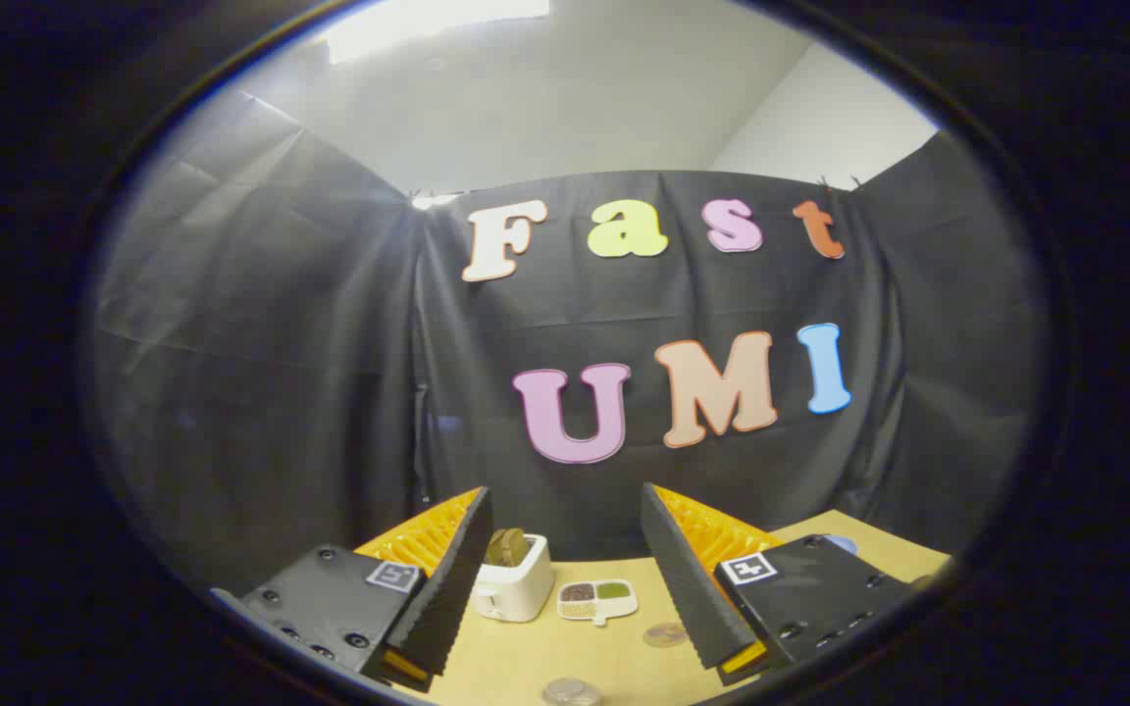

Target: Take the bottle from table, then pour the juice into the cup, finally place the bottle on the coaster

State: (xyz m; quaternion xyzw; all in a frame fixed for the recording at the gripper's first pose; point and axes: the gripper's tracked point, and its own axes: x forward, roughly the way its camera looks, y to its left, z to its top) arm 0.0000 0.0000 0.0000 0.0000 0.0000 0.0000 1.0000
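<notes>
My gripper [565, 510] is open and held high above the wooden table [536, 657], with nothing between its fingers. Low between the fingers, at the near edge of the table, shows the round top of a clear object [570, 691]; I cannot tell whether it is the bottle or the cup. A flat round disc [665, 635], possibly the coaster, lies on the table close to the right finger [688, 579].
A white toaster [516, 586] with bread in it stands just beside the left finger. A small white divided dish [597, 600] with brown and green fillings lies to its right. A bluish round object [842, 542] sits beyond the right finger. Black cloth walls close the back.
</notes>
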